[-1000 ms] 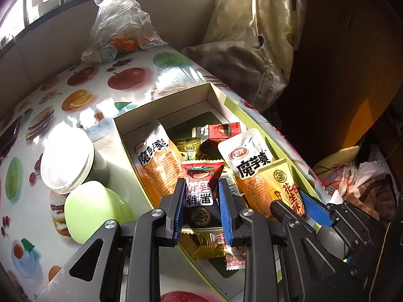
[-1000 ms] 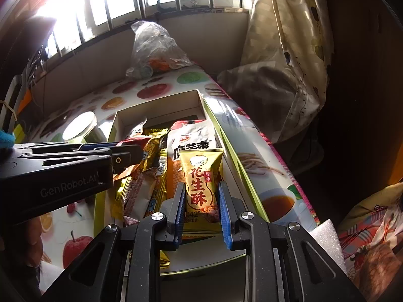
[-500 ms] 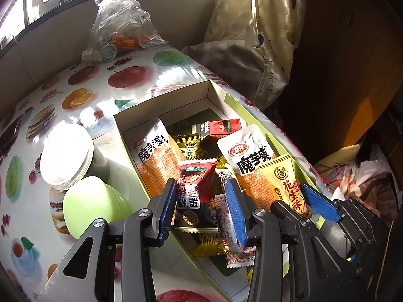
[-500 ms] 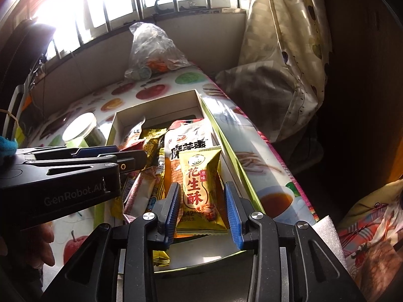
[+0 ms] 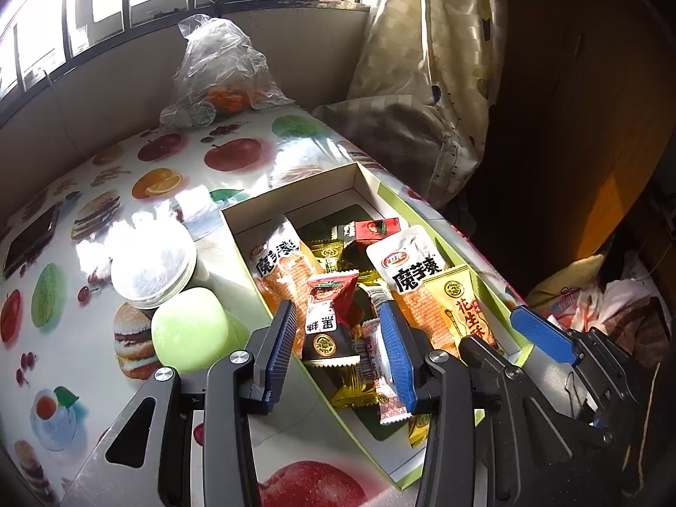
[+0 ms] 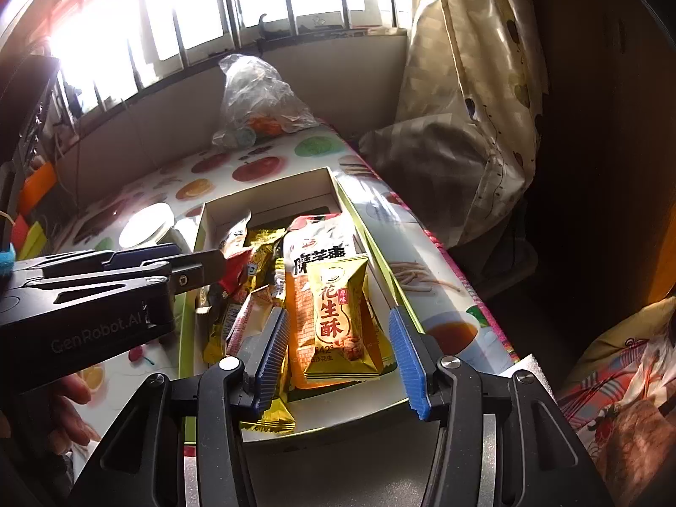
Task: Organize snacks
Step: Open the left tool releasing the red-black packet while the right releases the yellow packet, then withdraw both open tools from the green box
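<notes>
An open cardboard box (image 5: 295, 194) (image 6: 270, 188) on the fruit-print table holds several snack packets. A red and black packet (image 5: 327, 317) lies in the box between the fingers of my left gripper (image 5: 338, 344), which is open and hovers just above it. A yellow peanut-crisp packet (image 6: 338, 317) (image 5: 464, 312) lies on an orange-white packet (image 6: 321, 249). My right gripper (image 6: 338, 352) is open around its near end, not gripping. The left gripper also shows in the right wrist view (image 6: 198, 270) over the box's left side.
A round white lidded jar (image 5: 152, 270) and a green cup (image 5: 190, 333) stand left of the box. A clear plastic bag (image 5: 219, 76) with oranges sits at the table's far end. A curtain (image 5: 422, 84) hangs right. A dark phone (image 5: 29, 241) lies far left.
Both grippers have opened: the left let go of the red and black packet, the right let go of the yellow packet. Both packets now lie in the box. Both grippers lifted back slightly.
</notes>
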A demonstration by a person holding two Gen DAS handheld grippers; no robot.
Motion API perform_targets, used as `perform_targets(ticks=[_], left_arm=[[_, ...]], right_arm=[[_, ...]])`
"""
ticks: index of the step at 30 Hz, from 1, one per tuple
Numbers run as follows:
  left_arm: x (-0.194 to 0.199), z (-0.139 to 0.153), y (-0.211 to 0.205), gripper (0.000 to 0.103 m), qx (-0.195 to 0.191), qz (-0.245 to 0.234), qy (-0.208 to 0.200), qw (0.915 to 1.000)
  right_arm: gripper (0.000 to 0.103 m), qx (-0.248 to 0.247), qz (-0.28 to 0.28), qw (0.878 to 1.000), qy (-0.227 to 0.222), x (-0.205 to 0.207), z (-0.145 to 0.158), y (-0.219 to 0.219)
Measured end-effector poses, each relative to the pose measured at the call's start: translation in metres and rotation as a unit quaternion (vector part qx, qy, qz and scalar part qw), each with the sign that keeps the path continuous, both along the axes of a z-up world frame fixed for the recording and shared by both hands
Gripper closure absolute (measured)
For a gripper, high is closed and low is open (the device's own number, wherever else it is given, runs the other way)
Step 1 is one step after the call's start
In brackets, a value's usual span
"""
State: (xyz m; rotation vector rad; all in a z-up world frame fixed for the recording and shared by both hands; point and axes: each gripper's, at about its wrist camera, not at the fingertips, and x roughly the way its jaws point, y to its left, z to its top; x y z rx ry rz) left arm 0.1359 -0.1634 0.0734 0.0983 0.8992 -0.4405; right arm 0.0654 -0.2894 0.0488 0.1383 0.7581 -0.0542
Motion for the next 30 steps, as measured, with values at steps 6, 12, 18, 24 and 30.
perform_targets(ticks=[6, 12, 18, 24, 30], left_arm=[[-0.019, 0.009, 0.013, 0.06, 0.01, 0.02, -0.023, 0.9995], [-0.039, 0.007, 0.028, 0.06, 0.012, 0.032, -0.031, 0.999], [-0.061, 0.001, 0.046, 0.06, 0.022, 0.043, -0.042, 0.9979], [-0.082, -0.021, 0.058, 0.06, 0.027, 0.048, -0.022, 0.9982], [-0.096, -0.042, 0.066, 0.06, 0.034, 0.054, -0.005, 0.998]], right_arm=[[0.053, -0.001, -0.003, 1.0, -0.006, -0.013, 0.008, 0.004], [0.051, -0.008, 0.004, 1.0, -0.01, -0.028, 0.012, 0.012], [0.05, -0.016, 0.014, 1.0, -0.017, -0.045, 0.016, 0.024], [0.049, -0.022, 0.014, 1.0, -0.01, -0.059, 0.01, 0.035], [0.048, -0.025, 0.012, 1.0, 0.01, -0.07, -0.007, 0.042]])
